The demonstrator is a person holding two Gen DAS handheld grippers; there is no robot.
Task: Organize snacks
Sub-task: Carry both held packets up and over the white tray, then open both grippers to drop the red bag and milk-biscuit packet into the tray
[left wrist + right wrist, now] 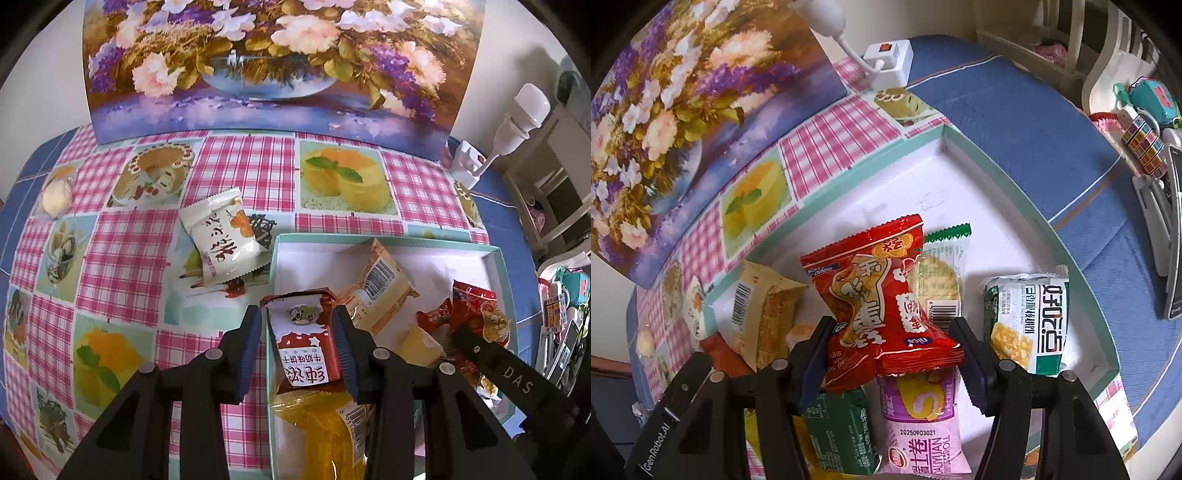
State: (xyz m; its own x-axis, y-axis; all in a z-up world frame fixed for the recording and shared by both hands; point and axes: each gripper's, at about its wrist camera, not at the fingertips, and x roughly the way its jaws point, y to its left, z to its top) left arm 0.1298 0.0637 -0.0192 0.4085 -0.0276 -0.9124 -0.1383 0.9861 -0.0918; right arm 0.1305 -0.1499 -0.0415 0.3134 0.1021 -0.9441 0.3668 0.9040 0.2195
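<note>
Gripping a brown biscuit packet [308, 343] in the left gripper [300, 347] over the teal box [496, 266] — right gripper [892, 350] clamped on a red snack bag [875, 295], white packet [225, 240] lying on the checked tablecloth [122, 251].

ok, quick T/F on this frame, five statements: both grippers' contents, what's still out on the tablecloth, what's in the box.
1. The left gripper holds a brown biscuit pack over the box. True.
2. The right gripper is empty. False: a red snack bag sits between its fingers.
3. A white packet lies on the checked tablecloth, outside the box. True.
4. The box has nothing in it. False: several snacks are inside, among them a green-and-white pack and a pink roll pack.
5. The flower painting lies flat on the table. False: it stands upright behind the tablecloth.
</note>
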